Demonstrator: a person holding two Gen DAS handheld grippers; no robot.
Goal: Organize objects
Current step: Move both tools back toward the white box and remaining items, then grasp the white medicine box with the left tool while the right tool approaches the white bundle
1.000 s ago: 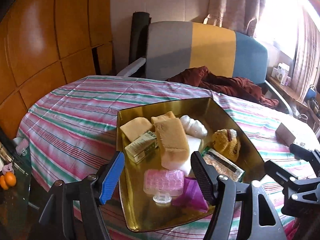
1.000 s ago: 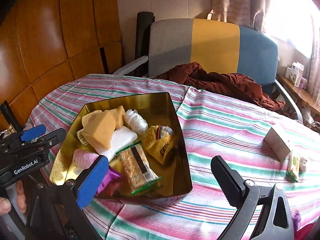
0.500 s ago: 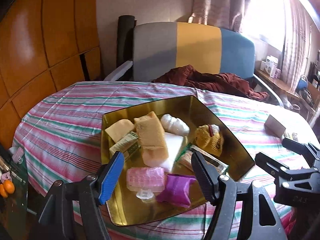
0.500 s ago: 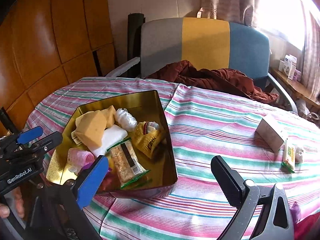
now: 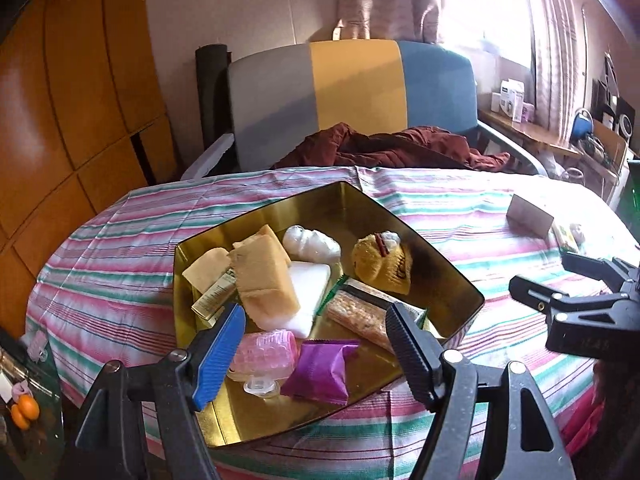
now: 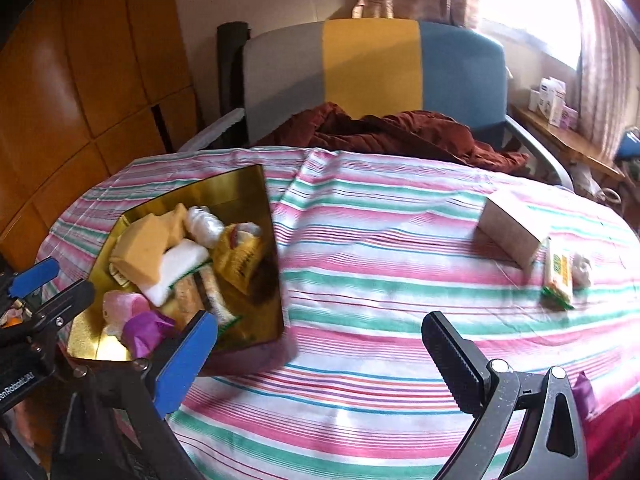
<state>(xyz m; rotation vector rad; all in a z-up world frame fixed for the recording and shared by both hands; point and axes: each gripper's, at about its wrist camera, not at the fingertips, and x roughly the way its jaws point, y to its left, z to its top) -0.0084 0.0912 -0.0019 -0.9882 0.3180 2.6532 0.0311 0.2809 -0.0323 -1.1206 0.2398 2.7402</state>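
I'm angling my left gripper [image 5: 316, 356] down over the gold tray [image 5: 460, 280], jaws just widening, gripping nothing; my right gripper [image 6: 320, 360], at three o'clock, gapes empty over the striped cloth [image 6: 380, 264].

Green box [image 5: 213, 295] in the gold tin [image 5: 448, 276]: mostly buried under the tan sponge [image 5: 264, 280], print unreadable. Snack bar [image 5: 360, 314] partly behind a gripper finger. Small white thing [image 6: 582, 270] right of the green packet [image 6: 558, 274]: too small to identify. Tin contents smeared in right wrist view. Orange items [image 5: 25, 411] left of the worktop [image 5: 120, 248]: unclear.
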